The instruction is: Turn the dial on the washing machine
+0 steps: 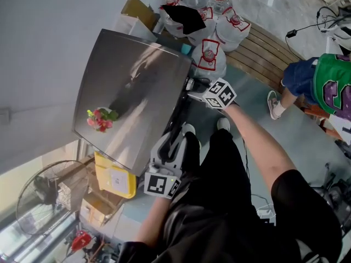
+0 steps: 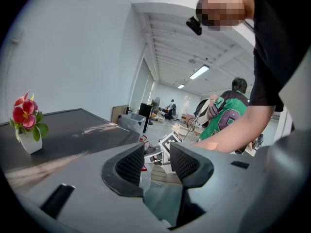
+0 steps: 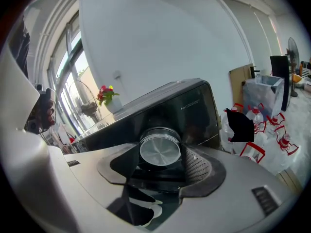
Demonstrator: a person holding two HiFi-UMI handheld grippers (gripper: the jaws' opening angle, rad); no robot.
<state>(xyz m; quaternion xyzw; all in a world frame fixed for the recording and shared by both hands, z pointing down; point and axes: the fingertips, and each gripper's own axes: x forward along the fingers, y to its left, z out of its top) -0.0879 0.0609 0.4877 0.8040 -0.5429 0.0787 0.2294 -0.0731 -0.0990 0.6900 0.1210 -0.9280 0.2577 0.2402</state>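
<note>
Pinching with the right gripper (image 3: 162, 154), dotted pads (image 3: 195, 165) on both sides, the round brushed-metal dial (image 3: 160, 150) on the glossy black front of the washing machine (image 3: 194, 108); holding the left gripper (image 2: 156, 162) empty, jaws slightly apart.

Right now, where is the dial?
In the right gripper view, the dial sits centre frame on the dark front panel of the washer, gripped between the jaws of the right gripper.
</note>
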